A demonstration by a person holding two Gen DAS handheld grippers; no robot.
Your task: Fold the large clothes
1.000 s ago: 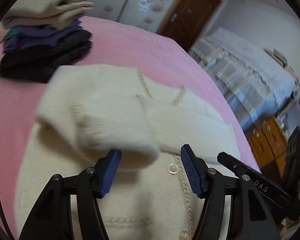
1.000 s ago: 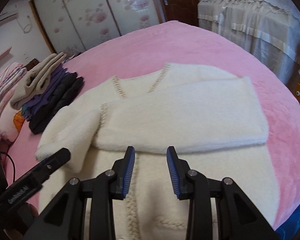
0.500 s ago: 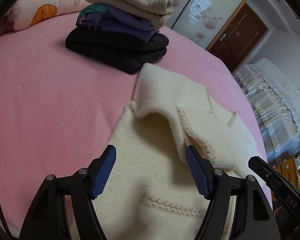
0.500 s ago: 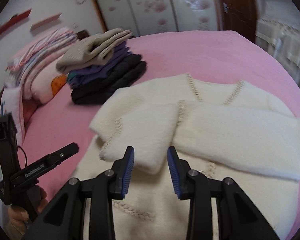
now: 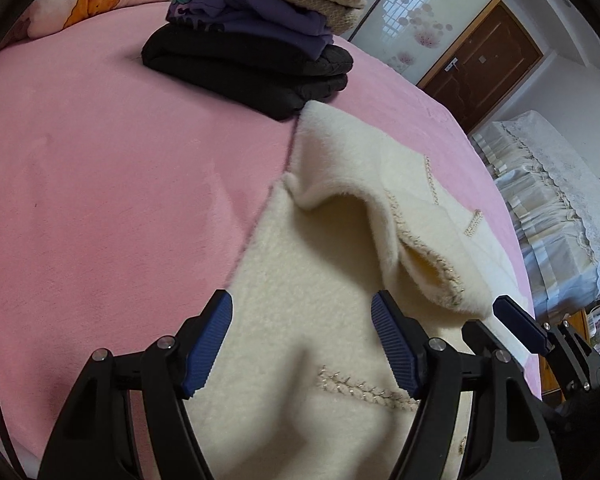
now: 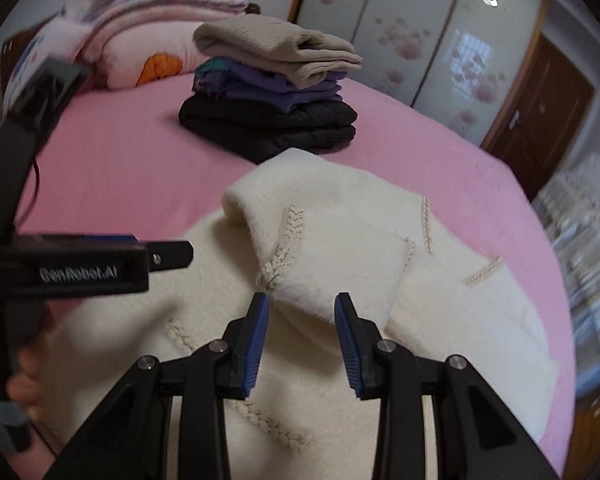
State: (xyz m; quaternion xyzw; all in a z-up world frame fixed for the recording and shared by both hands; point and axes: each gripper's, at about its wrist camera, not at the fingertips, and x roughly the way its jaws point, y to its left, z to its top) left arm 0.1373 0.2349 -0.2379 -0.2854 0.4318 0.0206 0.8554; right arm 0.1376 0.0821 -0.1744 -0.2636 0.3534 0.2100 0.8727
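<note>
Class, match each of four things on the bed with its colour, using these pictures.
Things:
1. cardigan
2. top folded garment of the stack
3. bottom folded garment of the stack
4. bedspread

Colours:
A. pink
B. black
C. cream
D. beige

Pairs: 1-C, 2-D, 3-B, 4-A
</note>
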